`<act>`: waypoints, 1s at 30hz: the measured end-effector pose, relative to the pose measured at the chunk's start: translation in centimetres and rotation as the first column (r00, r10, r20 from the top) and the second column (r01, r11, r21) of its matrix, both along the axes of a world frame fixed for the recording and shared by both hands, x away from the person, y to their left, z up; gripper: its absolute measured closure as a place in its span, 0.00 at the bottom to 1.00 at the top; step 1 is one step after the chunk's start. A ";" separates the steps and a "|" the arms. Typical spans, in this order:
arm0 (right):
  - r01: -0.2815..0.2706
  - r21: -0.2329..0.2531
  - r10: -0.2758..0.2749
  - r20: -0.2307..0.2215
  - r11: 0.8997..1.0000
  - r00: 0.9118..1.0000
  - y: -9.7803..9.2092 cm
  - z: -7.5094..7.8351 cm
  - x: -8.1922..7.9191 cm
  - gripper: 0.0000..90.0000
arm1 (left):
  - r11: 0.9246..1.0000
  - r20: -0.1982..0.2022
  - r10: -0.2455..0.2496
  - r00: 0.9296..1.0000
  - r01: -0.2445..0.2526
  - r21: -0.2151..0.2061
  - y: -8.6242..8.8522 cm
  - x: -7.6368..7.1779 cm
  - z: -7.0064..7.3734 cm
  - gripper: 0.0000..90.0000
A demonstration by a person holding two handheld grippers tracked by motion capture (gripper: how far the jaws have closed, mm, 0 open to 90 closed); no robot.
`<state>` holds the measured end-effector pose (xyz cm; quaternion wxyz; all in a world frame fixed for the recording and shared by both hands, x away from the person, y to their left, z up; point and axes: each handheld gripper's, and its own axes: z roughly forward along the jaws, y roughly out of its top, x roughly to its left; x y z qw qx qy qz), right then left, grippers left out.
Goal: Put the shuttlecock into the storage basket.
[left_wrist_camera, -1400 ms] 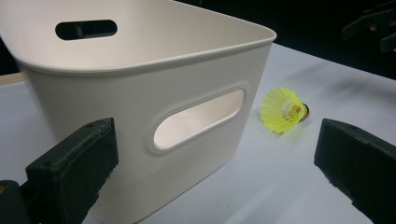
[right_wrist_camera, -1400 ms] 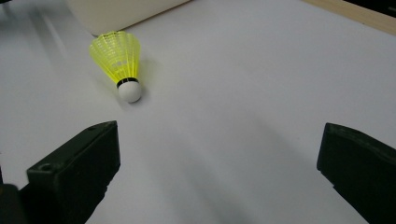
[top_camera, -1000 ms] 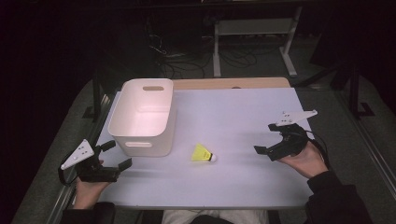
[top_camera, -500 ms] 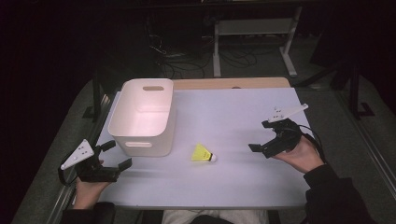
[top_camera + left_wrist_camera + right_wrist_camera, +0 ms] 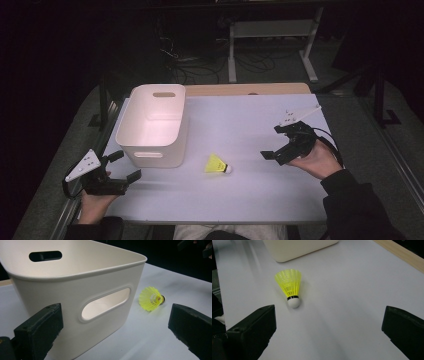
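Right gripper [image 5: 278, 143] has slid in toward the table's middle since a second ago and tipped over, its grey plate now angled up and away; left gripper [image 5: 125, 167] hasn't budged. Shuttlecock [image 5: 218, 164] and bin [image 5: 152, 125] same spots as before.

Right gripper: held in the person's right hand [image 5: 316, 161], low over the white table [image 5: 260, 195], right of the shuttlecock, near but apart from it. Jaws wide apart, nothing between them. In the right gripper view the shuttlecock [image 5: 290, 288] lies ahead and toward the left jaw, white cork tip pointing at the camera, yellow skirt fanning away, not touching either jaw.

Left gripper: held in the left hand [image 5: 94, 204] at the table's front left corner, just in front of the bin's near corner. Jaws spread wide, empty. In the left gripper view the bin [image 5: 75, 290] sits right ahead, its handle slot between the jaws, and the shuttlecock [image 5: 151, 298] is beyond to the right, skirt facing the camera.

Shuttlecock: yellow, on its side on the table, just right of the bin's near end, between the two grippers, cork toward the right gripper.

Bin: white, open-topped, looks empty, standing upright at the table's left side, handle cut-outs at both ends. Wooden strip [image 5: 247, 89] along the table's far edge.
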<state>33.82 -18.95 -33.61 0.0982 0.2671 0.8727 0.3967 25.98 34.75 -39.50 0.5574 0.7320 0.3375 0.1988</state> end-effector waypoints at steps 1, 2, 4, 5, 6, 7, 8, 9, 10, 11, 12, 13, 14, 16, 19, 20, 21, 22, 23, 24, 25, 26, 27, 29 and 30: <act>0.000 0.000 0.000 0.000 1.000 1.000 0.0 0.0 0.0 0.00 | 1.000 0.000 0.000 1.000 0.000 0.000 0.0 0.0 0.0 0.00; -0.009 -0.006 0.009 -0.002 1.000 1.000 0.3 0.2 0.2 0.00 | 1.000 0.000 0.000 1.000 0.000 0.000 0.0 0.0 0.0 0.00; -0.015 -0.010 0.015 -0.005 1.000 1.000 0.5 0.3 0.4 0.00 | 1.000 0.001 0.001 1.000 -0.001 0.000 0.0 0.0 0.0 0.00; -0.015 -0.010 0.015 -0.005 1.000 1.000 0.5 0.3 0.4 0.00 | 1.000 0.001 0.001 1.000 -0.001 -0.002 0.0 0.0 0.0 0.00; -0.016 -0.011 0.016 -0.008 1.000 1.000 0.7 0.4 0.6 0.00 | 1.000 0.001 0.001 1.000 -0.001 -0.001 0.0 0.0 0.0 0.00; -0.019 -0.012 0.019 -0.009 1.000 1.000 0.8 0.4 0.7 0.00 | 1.000 0.001 0.001 1.000 -0.001 0.000 0.0 0.0 0.0 0.00; -0.022 -0.015 0.022 -0.008 1.000 1.000 0.9 0.4 0.8 0.00 | 1.000 0.000 0.001 1.000 -0.001 0.000 0.0 0.0 0.0 0.00; -0.026 -0.018 0.026 -0.009 1.000 1.000 1.0 0.5 0.9 0.00 | 1.000 0.001 0.001 1.000 -0.001 0.000 0.0 0.0 0.0 0.00; -0.026 -0.018 0.026 -0.009 1.000 1.000 1.0 0.5 0.9 0.00 | 1.000 0.001 0.001 1.000 -0.001 0.000 0.0 0.0 0.0 0.00; -0.033 -0.024 0.032 -0.012 0.999 0.999 1.4 0.5 1.0 0.00 | 1.000 0.001 0.001 1.000 -0.001 0.000 0.0 0.0 0.0 0.00; -0.036 -0.025 0.036 -0.012 0.999 0.999 1.5 0.5 1.1 0.00 | 1.000 0.001 0.001 1.000 -0.001 0.000 0.0 0.0 0.0 0.00; -0.036 -0.025 0.036 -0.012 0.999 0.999 1.5 0.5 1.1 0.00 | 1.000 0.001 0.001 1.000 -0.001 0.000 0.0 0.0 0.0 0.00; -0.042 -0.030 0.042 -0.011 0.999 0.999 1.8 0.6 1.2 0.00 | 1.000 0.000 0.000 1.000 0.000 0.000 0.0 0.0 0.0 0.00; -0.049 -0.032 0.049 -0.011 0.998 0.999 2.1 0.6 1.3 0.00 | 1.000 0.000 -0.001 1.000 0.001 0.000 0.0 0.0 0.0 0.00; -0.054 -0.040 0.053 -0.012 0.998 0.999 2.3 0.6 1.5 0.00 | 1.000 0.000 -0.001 1.000 0.001 -0.001 0.0 0.0 0.0 0.00; -0.057 -0.043 0.056 -0.015 0.997 0.998 2.5 0.6 1.5 0.00 | 1.000 0.000 -0.001 1.000 0.001 -0.001 0.0 0.0 0.0 0.00; -0.064 -0.047 0.063 -0.018 0.997 0.998 2.7 0.6 1.6 0.00 | 1.000 0.000 -0.001 1.000 0.001 0.000 0.0 0.0 0.0 0.00; -0.066 -0.048 0.065 -0.020 0.997 0.998 2.8 0.6 1.6 0.00 | 1.000 0.000 -0.002 1.000 0.002 0.000 0.0 0.0 0.0 0.00; -0.072 -0.050 0.071 -0.019 0.996 0.997 3.0 0.6 1.7 0.00 | 1.000 0.000 -0.002 1.000 0.002 0.000 0.0 0.0 0.0 0.00; -0.072 -0.050 0.071 -0.019 0.996 0.997 3.0 0.6 1.7 0.00 | 1.000 0.000 -0.002 1.000 0.002 0.000 0.0 0.0 0.0 0.00; -0.076 -0.050 0.075 -0.019 0.996 0.997 3.1 0.6 1.7 0.00 | 1.000 0.000 -0.002 1.000 0.002 0.000 0.0 0.0 0.0 0.00; -0.081 -0.051 0.080 -0.021 0.995 0.997 3.3 0.6 1.8 0.00 | 1.000 0.000 -0.001 1.000 0.001 0.000 0.0 0.0 0.0 0.00; -0.084 -0.053 0.083 -0.024 0.995 0.996 3.5 0.6 1.8 0.00 | 1.000 0.000 -0.001 1.000 0.001 0.000 0.0 0.0 0.0 0.00; -0.089 -0.055 0.087 -0.024 0.995 0.996 3.7 0.6 1.9 0.00 | 1.000 0.000 -0.002 1.000 0.002 0.000 0.0 0.0 0.0 0.00; -0.095 -0.058 0.093 -0.025 0.994 0.995 3.9 0.5 1.9 0.00 | 1.000 0.000 -0.002 1.000 0.002 -0.001 0.0 0.0 0.0 0.00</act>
